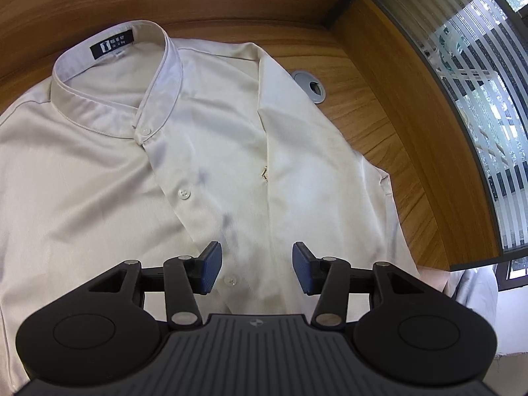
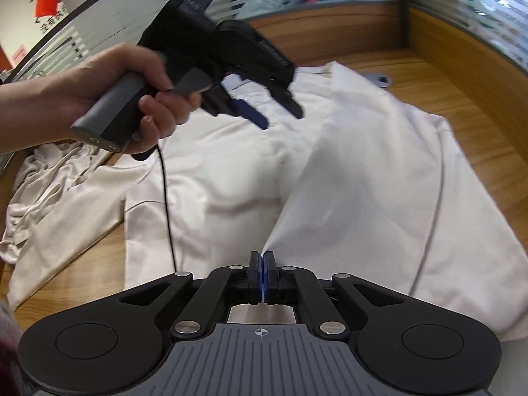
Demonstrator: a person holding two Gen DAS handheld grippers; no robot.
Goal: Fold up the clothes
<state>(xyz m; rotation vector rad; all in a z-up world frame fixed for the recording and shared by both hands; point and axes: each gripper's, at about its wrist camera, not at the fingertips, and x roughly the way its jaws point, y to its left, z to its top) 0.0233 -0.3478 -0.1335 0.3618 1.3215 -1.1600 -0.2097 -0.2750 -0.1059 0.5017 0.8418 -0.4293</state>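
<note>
A: So where's the shirt [image 1: 138, 171] now?

B: Flat on the desk [image 1: 389, 151], front up, buttons done, collar [image 1: 112, 76] towards eleven o'clock from my left gripper [image 1: 257, 265]. One side panel [image 2: 379, 181] is already turned over the front; its fold edge runs from twelve down to six in my right view.

A: And your tools?

B: My right gripper [image 2: 263, 274] is clamped on that panel's edge, cloth pinched thin between the pads, so I can carry it across without it sliding. My left one hangs over the placket with its jaws apart, gripping nothing. My left hand [image 2: 132, 99] holds it up at ten o'clock of the right view, I'd guess to steady the front if it drags.

A: Anything else about?

B: More pale cloth [image 2: 49, 191] bunched at nine o'clock, and a cable grommet [image 1: 310, 86] at one o'clock beyond the shirt.
</note>
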